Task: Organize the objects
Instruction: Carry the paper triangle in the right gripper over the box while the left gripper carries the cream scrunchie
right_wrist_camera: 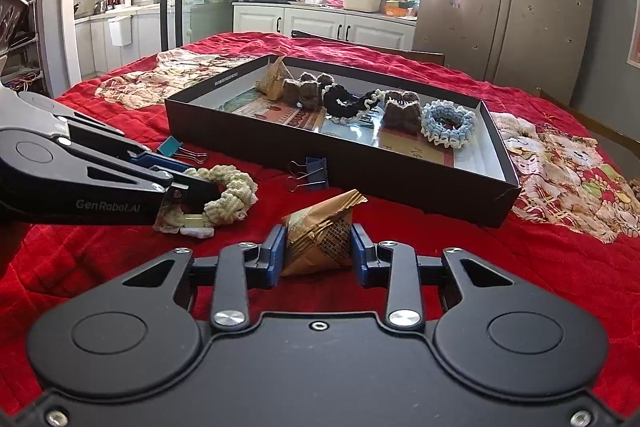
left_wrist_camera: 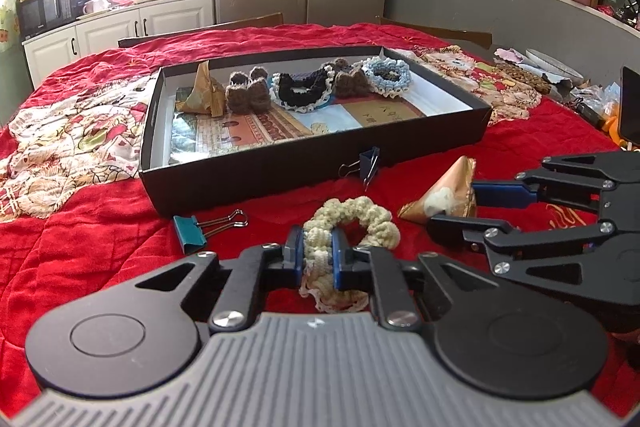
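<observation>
A cream crocheted scrunchie point(left_wrist_camera: 360, 215) point(right_wrist_camera: 232, 191) lies on the red quilt, and my left gripper point(left_wrist_camera: 316, 247) point(right_wrist_camera: 188, 193) is shut on its near side. To its right sits a gold pyramid-shaped packet point(left_wrist_camera: 444, 195) point(right_wrist_camera: 316, 239). My right gripper point(right_wrist_camera: 318, 249) point(left_wrist_camera: 456, 207) is shut on it, with a blue pad against each side. Behind both stands a shallow black box point(left_wrist_camera: 280, 163) point(right_wrist_camera: 400, 179). It holds another gold packet point(left_wrist_camera: 204, 95), brown knitted pieces point(left_wrist_camera: 244, 95), a black scrunchie point(left_wrist_camera: 300, 91) and a blue scrunchie point(left_wrist_camera: 386, 75).
A teal binder clip point(left_wrist_camera: 190, 233) point(right_wrist_camera: 170, 147) lies left of the scrunchie, and a dark blue binder clip point(left_wrist_camera: 368, 161) point(right_wrist_camera: 316, 169) leans by the box's front wall. Snacks and clutter point(left_wrist_camera: 560, 79) crowd the table's right side. A chair back point(left_wrist_camera: 240, 23) stands beyond the far edge.
</observation>
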`<state>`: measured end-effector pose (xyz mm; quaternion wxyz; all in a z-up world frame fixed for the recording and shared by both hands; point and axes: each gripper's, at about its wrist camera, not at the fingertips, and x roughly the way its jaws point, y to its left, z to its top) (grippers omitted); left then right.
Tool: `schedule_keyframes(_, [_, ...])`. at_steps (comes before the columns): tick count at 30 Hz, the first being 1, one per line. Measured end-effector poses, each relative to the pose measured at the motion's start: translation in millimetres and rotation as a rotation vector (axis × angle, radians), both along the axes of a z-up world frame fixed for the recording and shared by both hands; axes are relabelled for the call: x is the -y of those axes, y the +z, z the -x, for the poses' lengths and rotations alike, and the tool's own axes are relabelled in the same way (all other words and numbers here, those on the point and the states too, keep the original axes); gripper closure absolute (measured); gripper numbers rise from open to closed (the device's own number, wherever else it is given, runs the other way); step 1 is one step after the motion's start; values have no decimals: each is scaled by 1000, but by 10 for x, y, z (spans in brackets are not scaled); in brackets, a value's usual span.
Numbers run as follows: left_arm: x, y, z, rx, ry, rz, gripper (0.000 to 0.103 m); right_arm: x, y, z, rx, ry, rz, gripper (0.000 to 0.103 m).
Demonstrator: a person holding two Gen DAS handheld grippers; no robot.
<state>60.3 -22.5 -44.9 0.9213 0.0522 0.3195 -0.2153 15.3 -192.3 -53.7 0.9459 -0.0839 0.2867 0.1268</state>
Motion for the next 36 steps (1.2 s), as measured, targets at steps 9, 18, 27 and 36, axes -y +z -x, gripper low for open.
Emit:
schedule_keyframes(9, [-12,92,29,19,5,7,87,16,51,28,8,8,-12,72])
schedule_keyframes(18, [-37,203,58,47,13,16,87,40,137,55,28,10,-29,72])
schedule_keyframes(27, [-66,298,27,64,26,27,87,72,262,53,44,18,-65,72])
schedule_keyframes(36, [-166,488,-163,108,73,30,86,171,504,-69,96,-2,-119,72])
